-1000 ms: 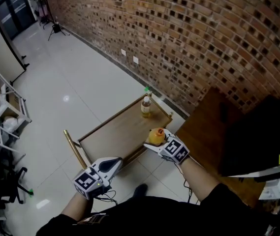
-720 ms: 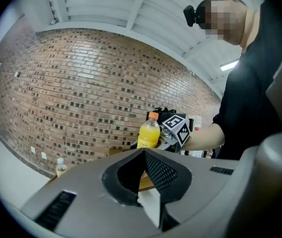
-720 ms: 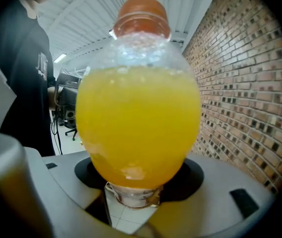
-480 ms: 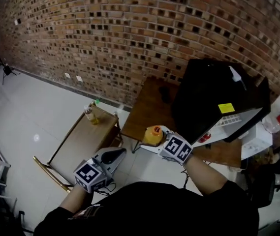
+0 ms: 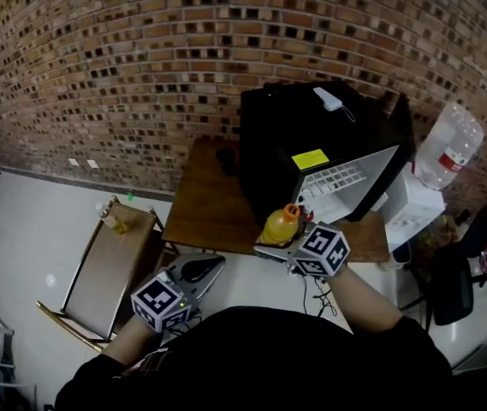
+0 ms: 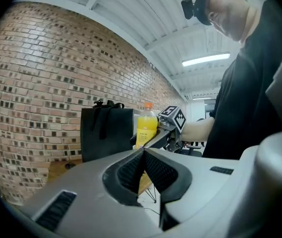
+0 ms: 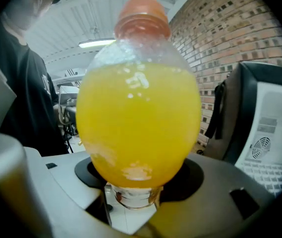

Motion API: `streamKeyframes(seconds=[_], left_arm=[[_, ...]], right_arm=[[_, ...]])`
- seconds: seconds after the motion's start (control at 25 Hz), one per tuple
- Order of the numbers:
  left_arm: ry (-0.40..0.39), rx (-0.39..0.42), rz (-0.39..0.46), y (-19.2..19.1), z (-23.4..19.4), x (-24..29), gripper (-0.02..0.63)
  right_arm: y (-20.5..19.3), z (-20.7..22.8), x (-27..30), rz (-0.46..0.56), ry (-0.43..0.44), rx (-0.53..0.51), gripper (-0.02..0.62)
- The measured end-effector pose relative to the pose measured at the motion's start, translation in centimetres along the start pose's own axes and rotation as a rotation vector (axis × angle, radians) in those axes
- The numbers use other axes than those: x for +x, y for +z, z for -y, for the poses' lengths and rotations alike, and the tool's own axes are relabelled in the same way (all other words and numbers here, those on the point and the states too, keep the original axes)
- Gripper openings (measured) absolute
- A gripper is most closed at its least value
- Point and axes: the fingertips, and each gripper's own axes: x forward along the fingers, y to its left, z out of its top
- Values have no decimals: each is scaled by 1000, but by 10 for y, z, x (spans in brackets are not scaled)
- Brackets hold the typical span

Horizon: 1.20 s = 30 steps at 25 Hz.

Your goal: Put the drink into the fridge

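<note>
The drink is a bottle of orange juice (image 5: 281, 225) with an orange cap. My right gripper (image 5: 277, 245) is shut on it and holds it upright above the front edge of the wooden table (image 5: 202, 205). In the right gripper view the bottle (image 7: 138, 118) fills the frame, with the jaws clamped around its lower part. The black fridge (image 5: 294, 118) stands on the table with its door (image 5: 346, 182) swung open, white inner side showing, just beyond the bottle. My left gripper (image 5: 211, 267) hangs lower left, shut and empty (image 6: 143, 152); from it I see the bottle (image 6: 146, 125) and the fridge (image 6: 106, 133).
A low wooden rack (image 5: 102, 268) on the tiled floor at the left carries another small bottle (image 5: 120, 224). A large water jug (image 5: 448, 148) sits on a white dispenser (image 5: 410, 205) right of the fridge. A dark chair (image 5: 450, 289) stands at far right. A brick wall runs behind.
The head view has swung right, from the low wooden rack to the fridge and table. The right gripper with the bottle has come up to the table's front by the open fridge door.
</note>
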Motion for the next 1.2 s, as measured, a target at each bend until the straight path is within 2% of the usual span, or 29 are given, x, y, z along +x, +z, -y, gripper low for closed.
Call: streamKeyframes(seconds=[0.12, 0.28, 0.56, 0.76, 0.92, 1.0, 1.2], left_arm=[[-40, 19, -11, 6, 18, 26, -5], [-58, 33, -28, 8, 28, 39, -5], [-42, 40, -72, 8, 42, 40, -5], [-18, 44, -93, 8, 48, 33, -5], [1, 44, -104, 3, 50, 22, -5], [11, 45, -105, 2, 50, 19, -5], [26, 30, -97, 0, 48, 13, -5]], right_arm=[[-15, 22, -44, 38, -53, 79, 288], [-35, 55, -87, 124, -111, 248, 288], [-86, 147, -154, 345, -214, 662, 288], [-86, 191, -174, 529, -194, 848, 290], [-98, 221, -165, 680, -159, 1119, 290], [-102, 230, -157, 713, -151, 1187, 291], [-109, 242, -139, 713, -160, 1278, 295]])
